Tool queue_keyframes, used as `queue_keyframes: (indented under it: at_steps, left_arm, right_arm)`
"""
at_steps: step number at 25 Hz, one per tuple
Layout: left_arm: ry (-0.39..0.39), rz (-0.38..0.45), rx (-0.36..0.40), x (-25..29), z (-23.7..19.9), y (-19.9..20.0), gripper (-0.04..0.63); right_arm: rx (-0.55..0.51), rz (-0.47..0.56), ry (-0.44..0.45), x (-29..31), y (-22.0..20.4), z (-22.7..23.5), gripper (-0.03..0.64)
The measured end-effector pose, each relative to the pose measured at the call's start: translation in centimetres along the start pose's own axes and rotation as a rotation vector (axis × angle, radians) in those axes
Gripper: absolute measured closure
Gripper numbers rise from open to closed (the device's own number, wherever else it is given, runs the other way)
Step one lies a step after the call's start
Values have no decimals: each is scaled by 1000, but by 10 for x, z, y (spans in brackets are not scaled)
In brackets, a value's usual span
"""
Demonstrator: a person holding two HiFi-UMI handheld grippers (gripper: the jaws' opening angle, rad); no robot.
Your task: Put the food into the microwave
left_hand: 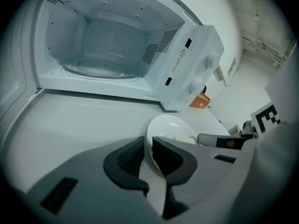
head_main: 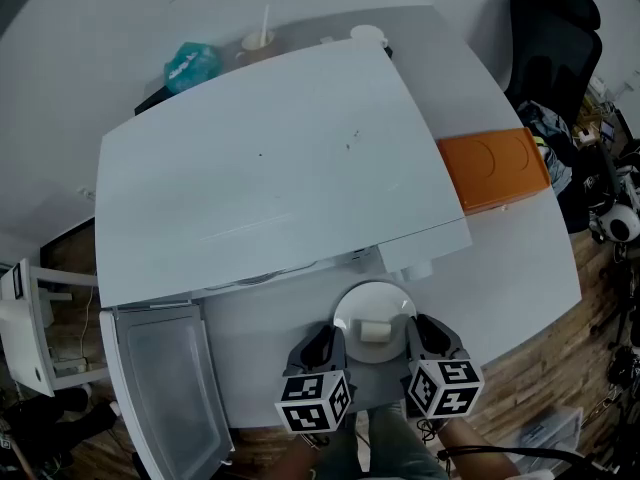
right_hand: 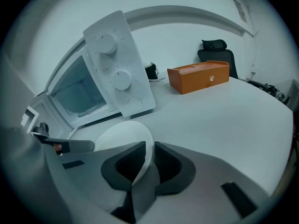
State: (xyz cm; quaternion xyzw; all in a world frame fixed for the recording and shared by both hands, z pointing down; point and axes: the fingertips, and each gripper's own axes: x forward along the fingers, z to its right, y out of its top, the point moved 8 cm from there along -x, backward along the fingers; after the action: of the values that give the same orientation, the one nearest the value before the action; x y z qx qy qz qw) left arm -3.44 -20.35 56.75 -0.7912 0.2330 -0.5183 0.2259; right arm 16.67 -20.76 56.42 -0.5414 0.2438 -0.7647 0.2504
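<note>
A white plate (head_main: 372, 308) carries a pale block of food (head_main: 375, 331) and sits just in front of the white microwave (head_main: 270, 158). My left gripper (head_main: 333, 346) is shut on the plate's left rim (left_hand: 150, 146). My right gripper (head_main: 412, 340) is shut on its right rim (right_hand: 145, 153). The microwave door (head_main: 165, 388) hangs open at the left, and in the left gripper view the empty cavity (left_hand: 107, 45) with its glass turntable shows. The control panel with two knobs (right_hand: 117, 64) faces the right gripper.
An orange box (head_main: 495, 168) lies on the white table (head_main: 520, 258) right of the microwave. A teal bag (head_main: 190, 65) and a cup with a straw (head_main: 260, 40) stand behind it. A black chair (head_main: 555, 38) is at the far right, beyond the table edge.
</note>
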Motion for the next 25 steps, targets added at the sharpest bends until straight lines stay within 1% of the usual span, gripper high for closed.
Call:
queue_keyframes:
  at_steps: [7,11,17,21,25]
  left_arm:
    - [-32,-11,-47,6,1,0,546]
    - [-22,-7,-42,7,3,0,546]
    - [2,0,-65,5,4,-4,546]
    - [12,-2,-69,2,6,-8,546]
    - [23,-1,-86,-3,5,-11,546]
  right_arm:
    - [5,5,-1,1,-1,0,565]
    - [13,14,-7,1,-1,1,566]
    - [34,25,-37,1,-2,-1,566]
    - [18,53,-43,-3,-1,-3,566]
    - [4,64,-31,-4,3,-7,566]
